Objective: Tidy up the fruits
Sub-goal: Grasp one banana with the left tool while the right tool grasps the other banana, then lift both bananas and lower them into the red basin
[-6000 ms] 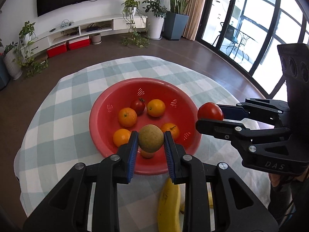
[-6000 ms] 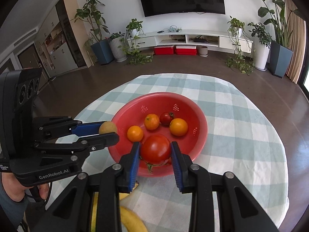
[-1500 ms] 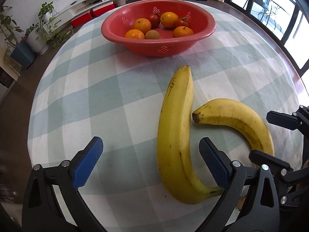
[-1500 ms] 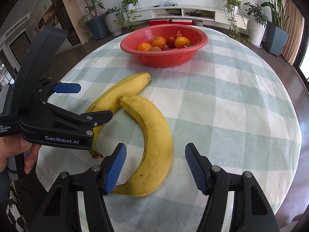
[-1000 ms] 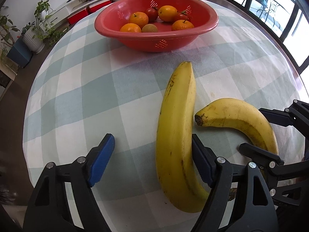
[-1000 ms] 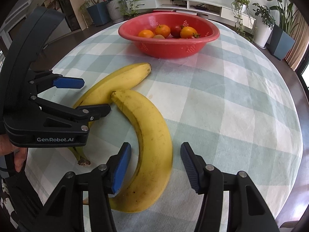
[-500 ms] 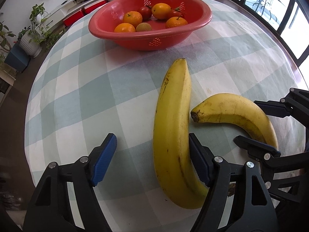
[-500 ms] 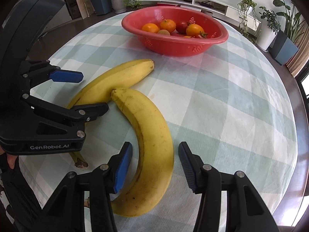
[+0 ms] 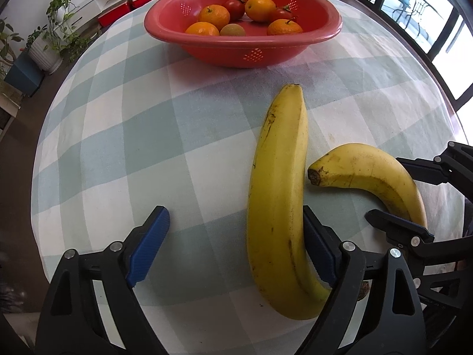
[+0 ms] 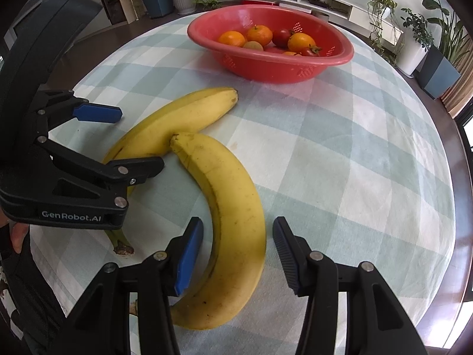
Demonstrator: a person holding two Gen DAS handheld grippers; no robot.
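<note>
Both bananas are lying on the checked cloth of the table, near the person, well short of the red bowl that already has the oranges and tomatoes in it. So the step in hand looks like a two-handed banana pickup.

Leftmost, the left tongs are spread wide and have just been opening more. The long banana sits between the pads but way off-centre: it's right up against the right-hand pad, while the left-hand pad hangs over bare cloth, well apart from it. I'd slide the tongs sideways toward the banana before squeezing, otherwise closing will just shove it along the cloth.

Moving right, the curved banana has its tip touching the side of the long one. The right tongs straddle its thick middle, jaws parted; I can't tell if the blue pad is touching the peel, but the black pad shows a clear gap, so no pinch yet. Good spot for a grab.

Since the fruits touch, lifting one could drag the other, so lift straight up, and squeeze gently since ripe peel bruises.
</note>
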